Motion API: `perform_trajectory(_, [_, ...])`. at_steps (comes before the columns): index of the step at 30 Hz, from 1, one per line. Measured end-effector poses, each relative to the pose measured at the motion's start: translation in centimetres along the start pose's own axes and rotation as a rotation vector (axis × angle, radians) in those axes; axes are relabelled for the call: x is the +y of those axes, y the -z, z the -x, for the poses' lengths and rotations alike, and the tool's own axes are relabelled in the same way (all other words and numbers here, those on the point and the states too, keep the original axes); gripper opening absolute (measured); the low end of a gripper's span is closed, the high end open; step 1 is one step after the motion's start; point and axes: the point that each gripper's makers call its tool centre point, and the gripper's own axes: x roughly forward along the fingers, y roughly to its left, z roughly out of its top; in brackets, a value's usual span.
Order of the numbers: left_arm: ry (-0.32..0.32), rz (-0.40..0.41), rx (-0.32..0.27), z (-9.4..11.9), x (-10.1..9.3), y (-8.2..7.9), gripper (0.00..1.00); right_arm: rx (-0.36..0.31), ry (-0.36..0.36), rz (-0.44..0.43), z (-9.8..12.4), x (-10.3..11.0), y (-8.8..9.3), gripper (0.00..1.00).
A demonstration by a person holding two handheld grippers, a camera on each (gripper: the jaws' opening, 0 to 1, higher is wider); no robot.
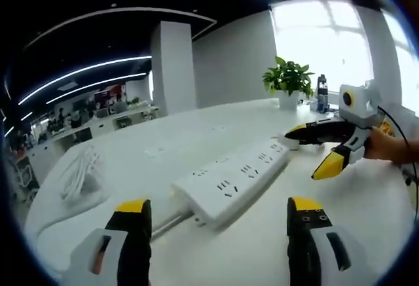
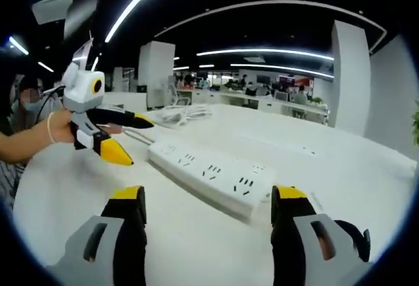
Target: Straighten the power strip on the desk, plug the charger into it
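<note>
The power strip (image 1: 230, 182) lay flat near the middle of the white desk (image 1: 366, 220), between both tools, untouched. The left gripper (image 1: 219, 217) hovered at one end, jaws apart and empty. The right gripper (image 2: 206, 201) hovered at the other end, jaws likewise apart. A coiled white cable (image 1: 78, 171) lay toward the desk's edge.

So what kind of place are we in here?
Most likely an open-plan office: a long white desk with a power strip on it, rows of staffed workstations behind, strip ceiling lights, and a potted plant by the window.
</note>
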Motion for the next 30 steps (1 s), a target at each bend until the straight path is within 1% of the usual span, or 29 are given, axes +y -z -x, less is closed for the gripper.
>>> perform_trajectory(4, [0.014, 0.001, -0.016, 0.9, -0.8, -0.5, 0.9, -0.023, -0.027, -0.02, 0.6, 0.6, -1.0, 0.8])
perform_trajectory(8, [0.02, 0.006, -0.058, 1.9, -1.7, -1.4, 0.92, -0.04, -0.06, -0.031, 1.4, 1.4, -1.8, 0.82])
perform_trajectory(12, [0.022, 0.004, -0.093, 2.8, -2.6, -2.3, 0.95, -0.064, -0.072, -0.04, 2.3, 1.9, -2.4, 0.85])
perform_trajectory(18, [0.032, 0.003, -0.124, 3.9, -3.7, -3.0, 0.99, -0.087, -0.081, -0.042, 3.7, 2.6, -2.9, 0.88])
perform_trajectory(23, [0.031, 0.002, -0.157, 4.7, -4.4, -3.6, 0.99, -0.101, -0.098, -0.045, 4.6, 3.0, -3.3, 0.91])
perform_trajectory(26, [0.036, 0.001, -0.167, 5.0, -4.7, -3.7, 0.99, -0.111, -0.106, -0.044, 5.0, 3.1, -3.5, 0.93])
perform_trajectory(30, [0.031, -0.009, -0.172, 5.4, -5.0, -3.7, 0.99, -0.105, -0.112, -0.041, 5.4, 3.2, -3.3, 0.96])
